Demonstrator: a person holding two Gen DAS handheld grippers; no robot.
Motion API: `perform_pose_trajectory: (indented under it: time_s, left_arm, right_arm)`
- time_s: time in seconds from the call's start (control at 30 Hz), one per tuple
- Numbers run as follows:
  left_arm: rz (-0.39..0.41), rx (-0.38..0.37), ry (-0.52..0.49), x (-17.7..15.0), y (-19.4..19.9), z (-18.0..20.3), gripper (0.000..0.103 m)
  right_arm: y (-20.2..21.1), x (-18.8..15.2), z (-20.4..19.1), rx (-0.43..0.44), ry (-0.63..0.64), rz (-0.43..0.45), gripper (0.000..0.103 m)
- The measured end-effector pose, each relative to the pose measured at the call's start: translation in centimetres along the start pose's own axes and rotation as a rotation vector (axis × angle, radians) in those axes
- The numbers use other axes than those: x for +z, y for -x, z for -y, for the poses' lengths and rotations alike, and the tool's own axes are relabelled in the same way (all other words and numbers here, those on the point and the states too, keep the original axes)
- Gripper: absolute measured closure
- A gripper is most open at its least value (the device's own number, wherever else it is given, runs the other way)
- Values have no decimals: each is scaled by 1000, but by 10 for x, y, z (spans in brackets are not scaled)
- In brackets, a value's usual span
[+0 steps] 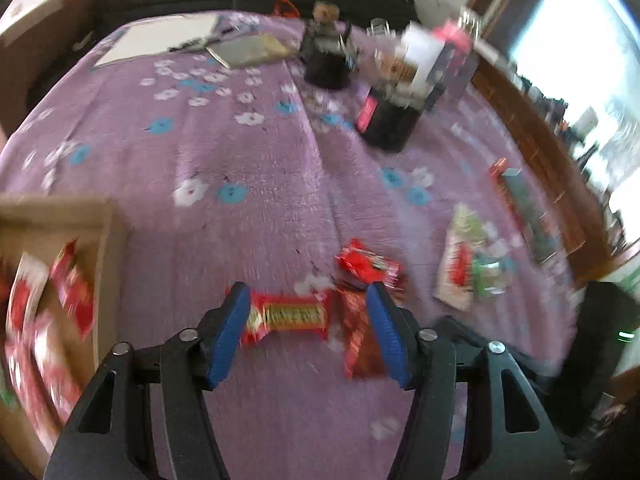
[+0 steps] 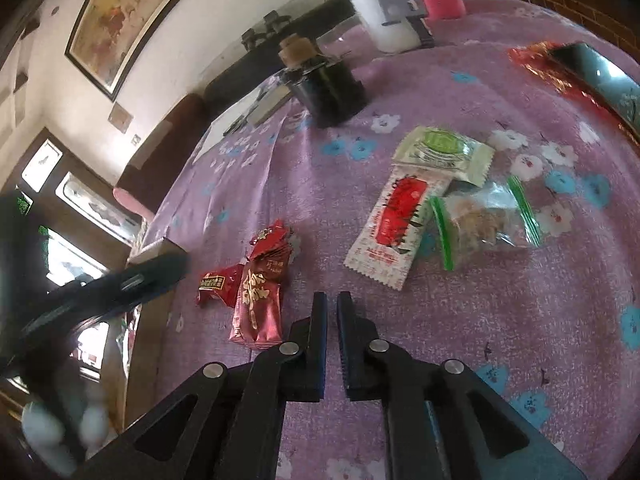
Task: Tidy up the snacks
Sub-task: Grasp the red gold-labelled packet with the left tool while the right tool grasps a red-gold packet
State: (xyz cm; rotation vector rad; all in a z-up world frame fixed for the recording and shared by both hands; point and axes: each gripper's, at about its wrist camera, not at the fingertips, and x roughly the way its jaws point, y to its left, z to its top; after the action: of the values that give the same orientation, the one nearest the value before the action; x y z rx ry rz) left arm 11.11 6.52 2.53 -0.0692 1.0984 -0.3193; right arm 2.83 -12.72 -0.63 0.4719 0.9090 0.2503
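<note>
A: Count your loose snacks on the purple flowered tablecloth (image 2: 460, 320).

B: Six. Three red foil packets: a yellow-labelled bar (image 1: 290, 317), a dark red pouch (image 2: 258, 306), a crumpled one (image 2: 272, 250) at its 12 o'clock. At 2 o'clock of those: a white-and-red sachet (image 2: 394, 224), a pale green sachet (image 2: 444, 152), a clear zip bag with green seals (image 2: 486, 222).

A: Containers?

B: One cardboard box (image 1: 106, 248) at 9 o'clock in the left view, red-and-white packets inside, too blurred to count.

A: Fingers?

B: Your left gripper (image 1: 308, 330) is part open, bar and pouch between the blue pads (image 1: 226, 332), not pinched. Your right gripper (image 2: 332, 322) is closed, empty.
</note>
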Motion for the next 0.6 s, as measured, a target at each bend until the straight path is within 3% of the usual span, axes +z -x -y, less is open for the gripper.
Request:
perform_pose_trajectory:
  time_s: [0.03,0.07,0.33,0.53,0.6]
  left_arm:
    - [-26,14,-43,1,-10,3,66]
    - [-38,27,-62,0,-13,3,69]
    - [-145,-74,-173,-39,0,24,70]
    - [-94,-97,-229,-69,28,31,68]
    - [-55,-58,-277,-74,33,33,58]
  right_arm:
    - [-1,2,-1,-1,3,0,92]
    - [-1,2,-1,1,3,-2,91]
    - [-3,5,6,37,-44,-19,91]
    - [-1,3,7,57,-54,-18,86]
    - [0,2,8,88,-62,-18,76]
